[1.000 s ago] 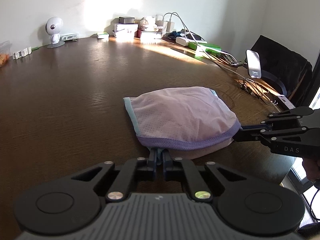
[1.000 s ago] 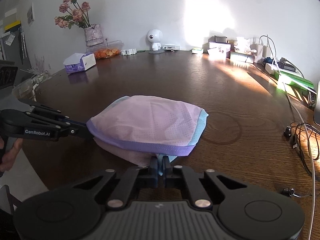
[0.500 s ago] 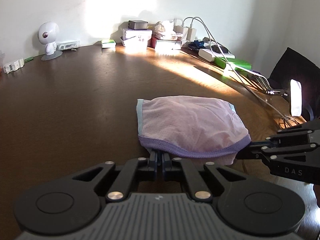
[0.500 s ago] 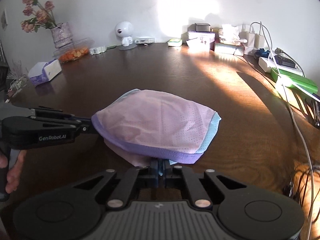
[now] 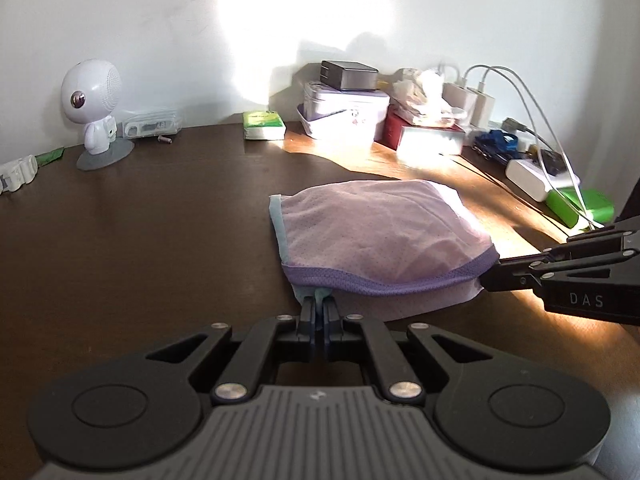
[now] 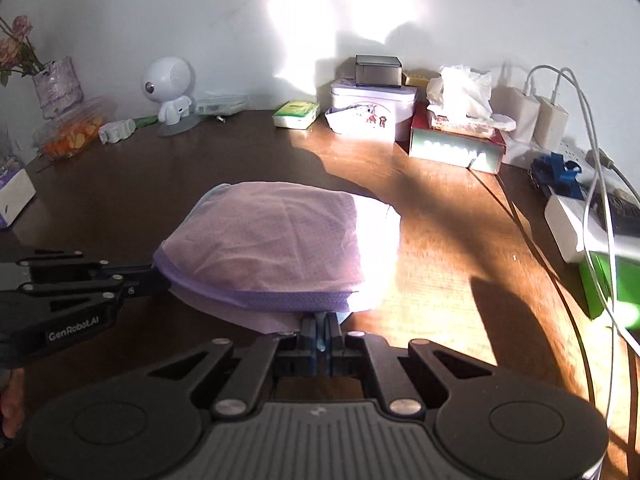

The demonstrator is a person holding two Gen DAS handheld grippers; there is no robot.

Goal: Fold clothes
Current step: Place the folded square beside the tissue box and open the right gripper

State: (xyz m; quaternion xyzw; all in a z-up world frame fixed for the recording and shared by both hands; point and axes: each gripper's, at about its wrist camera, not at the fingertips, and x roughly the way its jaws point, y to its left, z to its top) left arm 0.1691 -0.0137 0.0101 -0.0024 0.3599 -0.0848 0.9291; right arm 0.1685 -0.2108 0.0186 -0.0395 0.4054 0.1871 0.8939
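A folded lilac mesh garment (image 5: 380, 228) with a purple hem and a pale blue side band lies on the dark wooden table (image 5: 140, 240). My left gripper (image 5: 319, 298) is shut on its near left corner. In the right wrist view the same garment (image 6: 272, 244) has its far right part in sunlight, and my right gripper (image 6: 320, 320) is shut on the near right corner. Each view shows the other gripper from the side: the right gripper (image 5: 490, 276) meets the hem's right end, the left gripper (image 6: 156, 276) its left end.
Along the far wall stand a white round-headed figurine (image 5: 94, 108), a green tissue pack (image 5: 264, 124), stacked boxes (image 5: 344, 114), chargers with white cables (image 5: 480, 100) and a green box (image 5: 580, 204). A vase of flowers (image 6: 56, 88) and a snack tub (image 6: 72, 136) stand at far left.
Both grippers have carried the garment across the table toward the far wall; the boxes and figurine now look much closer. Both stay shut on the corners.
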